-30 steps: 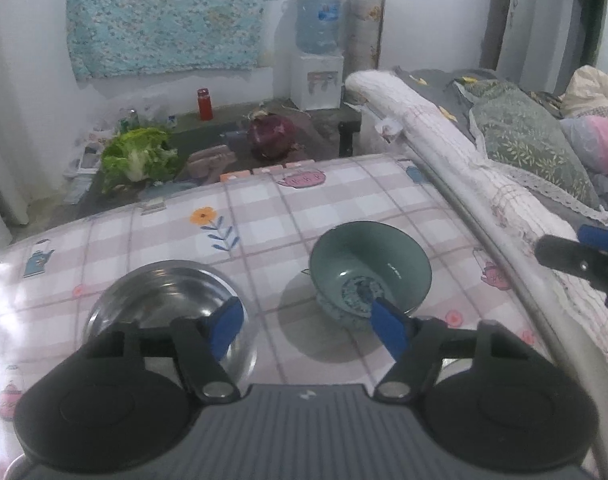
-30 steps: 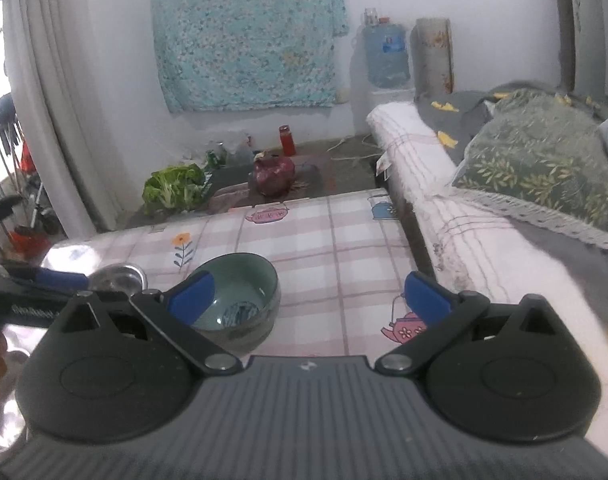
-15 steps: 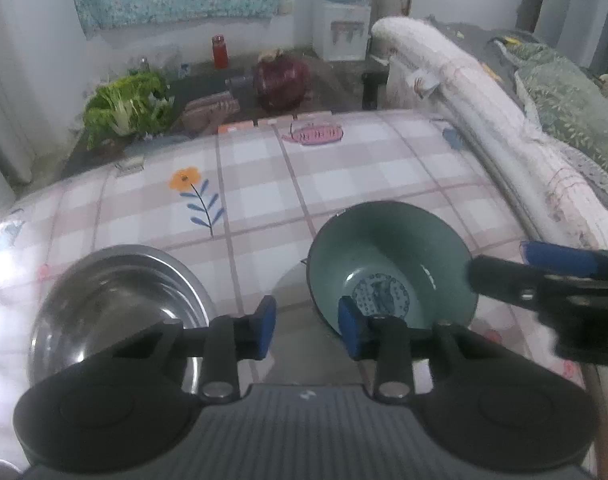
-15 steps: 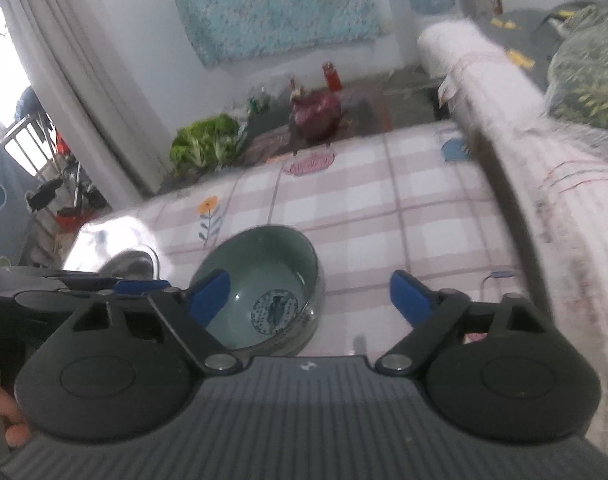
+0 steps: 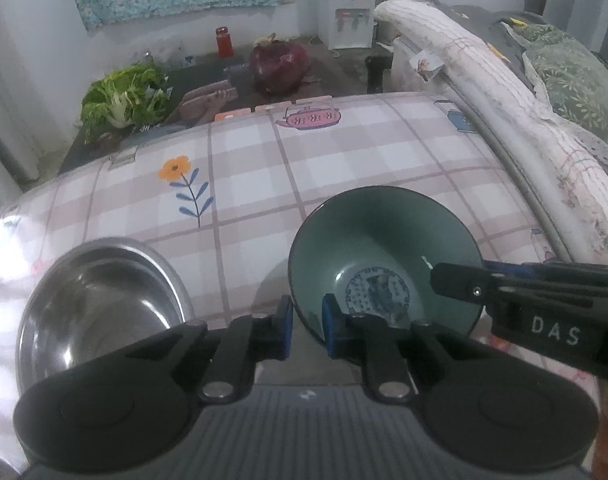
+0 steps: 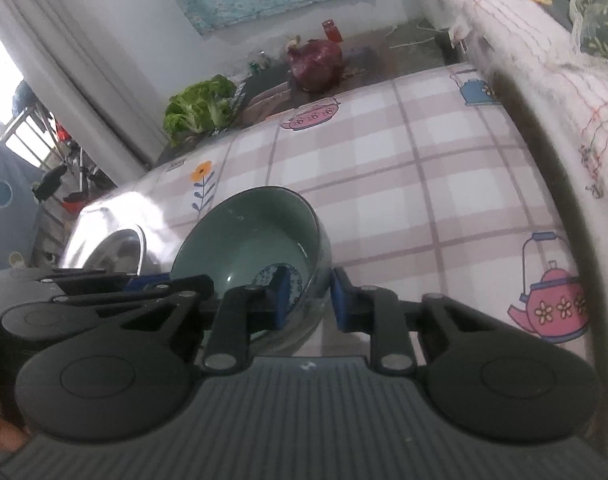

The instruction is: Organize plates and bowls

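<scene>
Both pinching the teal ceramic bowl [image 5: 384,256]: left gripper [image 5: 306,326] clamped on near rim, right gripper [image 6: 306,300] closing over its rim, so better lifting level, clear of shiny steel bowl [image 5: 100,304].

The left tool [image 5: 306,322] is showing black linkage arms, blue pads [image 5: 331,330], silver pivot screws and a ribbed grey body. The right tool [image 6: 309,299] is looking the same; from the left camera, white letters "DAS" are showing on its side.
</scene>
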